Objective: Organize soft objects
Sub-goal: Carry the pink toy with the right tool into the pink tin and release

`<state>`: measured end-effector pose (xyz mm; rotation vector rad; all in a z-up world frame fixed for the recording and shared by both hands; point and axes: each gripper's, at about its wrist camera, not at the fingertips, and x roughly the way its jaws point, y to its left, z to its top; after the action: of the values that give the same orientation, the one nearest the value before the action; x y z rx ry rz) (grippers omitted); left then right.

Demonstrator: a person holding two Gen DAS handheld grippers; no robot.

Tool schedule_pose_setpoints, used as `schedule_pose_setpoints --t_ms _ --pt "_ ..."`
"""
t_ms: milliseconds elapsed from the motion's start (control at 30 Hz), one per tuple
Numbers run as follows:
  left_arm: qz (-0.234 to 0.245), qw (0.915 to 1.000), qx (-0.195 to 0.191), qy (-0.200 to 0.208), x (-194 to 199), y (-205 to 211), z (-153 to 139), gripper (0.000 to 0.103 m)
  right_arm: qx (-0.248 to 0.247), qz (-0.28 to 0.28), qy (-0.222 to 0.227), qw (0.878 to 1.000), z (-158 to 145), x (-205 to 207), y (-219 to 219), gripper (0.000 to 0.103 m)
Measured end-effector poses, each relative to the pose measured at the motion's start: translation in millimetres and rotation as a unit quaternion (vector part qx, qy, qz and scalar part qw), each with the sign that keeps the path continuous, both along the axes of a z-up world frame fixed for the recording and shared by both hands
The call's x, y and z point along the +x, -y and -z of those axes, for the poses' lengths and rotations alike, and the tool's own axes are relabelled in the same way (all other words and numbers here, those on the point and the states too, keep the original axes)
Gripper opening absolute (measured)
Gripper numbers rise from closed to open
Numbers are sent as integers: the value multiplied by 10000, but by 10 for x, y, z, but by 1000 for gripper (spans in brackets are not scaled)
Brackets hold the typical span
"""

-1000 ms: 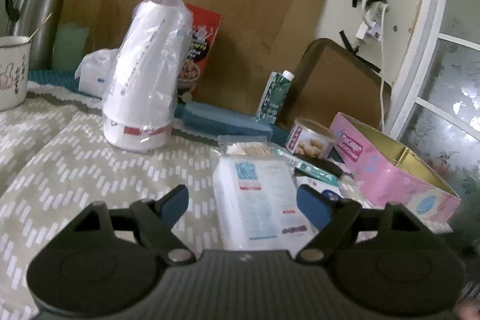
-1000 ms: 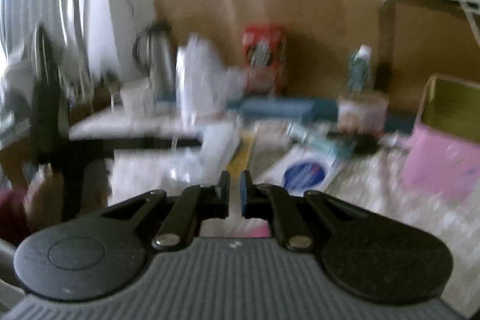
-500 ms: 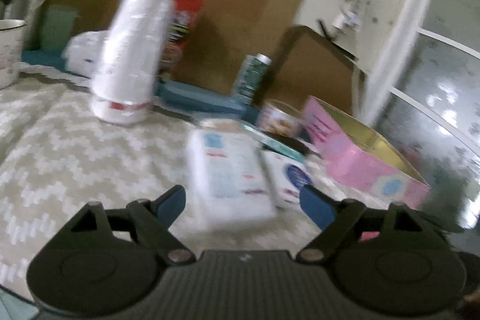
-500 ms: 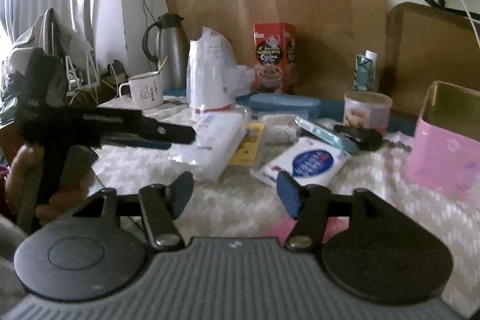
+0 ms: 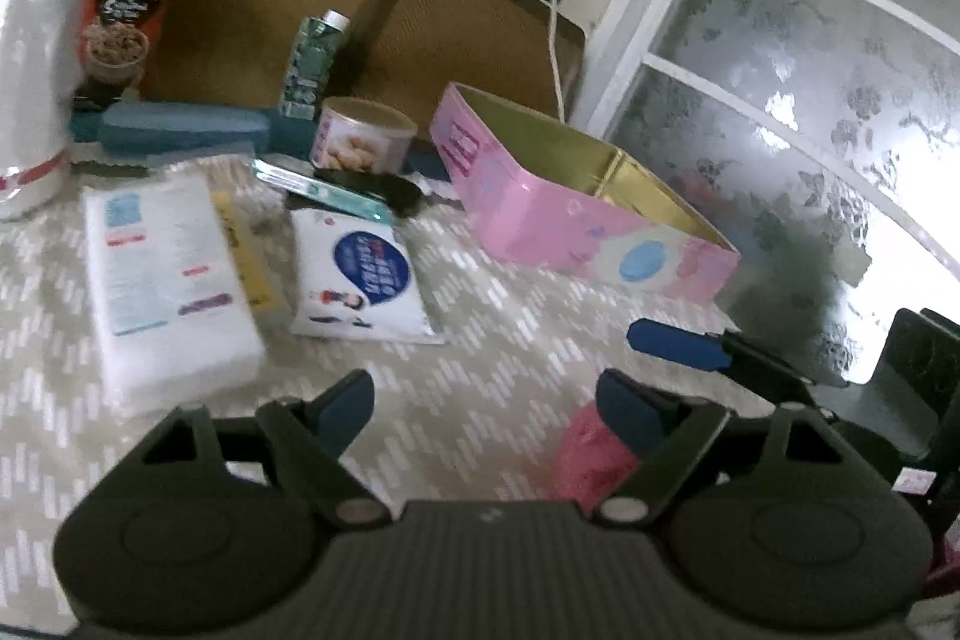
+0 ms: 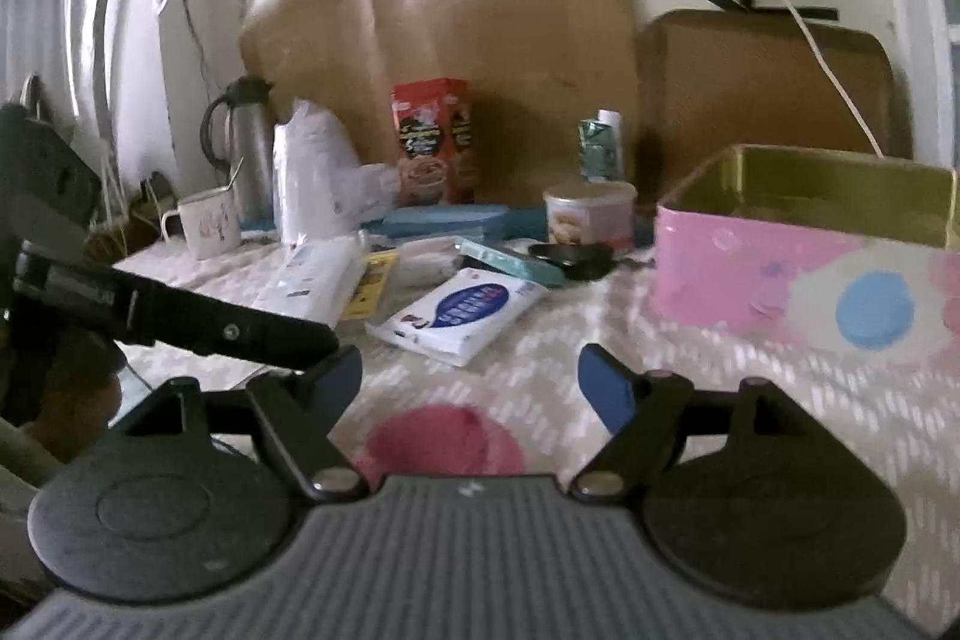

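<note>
My left gripper [image 5: 486, 400] is open and empty above the patterned tablecloth. My right gripper [image 6: 471, 382] is open and empty; it also shows in the left wrist view [image 5: 678, 343] at the right. A pink soft object [image 6: 444, 439] lies just below my right gripper's jaws, and shows by my left gripper's right finger [image 5: 591, 451]. A large white tissue pack [image 5: 162, 274] and a small white wipes pack with a blue label [image 5: 363, 277] lie ahead. An open pink tin box [image 5: 576, 214] stands at the right.
A bagged stack of cups [image 5: 30, 58], a red snack box [image 5: 123, 10], a green bottle [image 5: 312, 58], a round tin [image 5: 363, 142] and a blue case [image 5: 180, 127] line the back. A kettle [image 6: 246, 148] and a mug [image 6: 207, 223] stand far left.
My left gripper has swung right, from the tissue pack toward the pink tin. My right gripper has opened from shut and moved in over the pink soft object.
</note>
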<state>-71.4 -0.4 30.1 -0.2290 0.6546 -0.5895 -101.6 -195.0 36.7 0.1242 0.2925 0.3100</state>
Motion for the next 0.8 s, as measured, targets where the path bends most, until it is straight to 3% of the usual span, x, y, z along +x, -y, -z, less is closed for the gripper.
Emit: schedule_pose_setpoints --t_ms 167,267,333,467,500,533,600,800 --pt "592 9980 140 -187 -68 220 70 78 -192 -333 -266 9989 214 -78 4 81" --pt "938 9949 179 -312 -99 341 124 74 341 -531 -406 9972 377 -105 88 81" --pt "1094 9931 151 -387 -109 382 137 74 432 -559 -281 9971 448 -131 110 81" --pt "1260 9905 51 -557 -98 449 171 74 93 -569 -35 9983 485 -214 43 81" --pt "1299 9897 10 -597 -84 493 184 70 79 -564 -4 9984 489 -220 45 80" --pt "1372 9885 -43 -637 -79 514 194 65 95 -549 18 9984 490 -224 43 72" --pt "1425 9878 -26 -632 -55 569 192 65 210 -715 -2 9972 479 -226 41 54" --pt "1432 9889 -114 -384 216 691 -56 66 176 -428 252 9986 332 -170 170 49"
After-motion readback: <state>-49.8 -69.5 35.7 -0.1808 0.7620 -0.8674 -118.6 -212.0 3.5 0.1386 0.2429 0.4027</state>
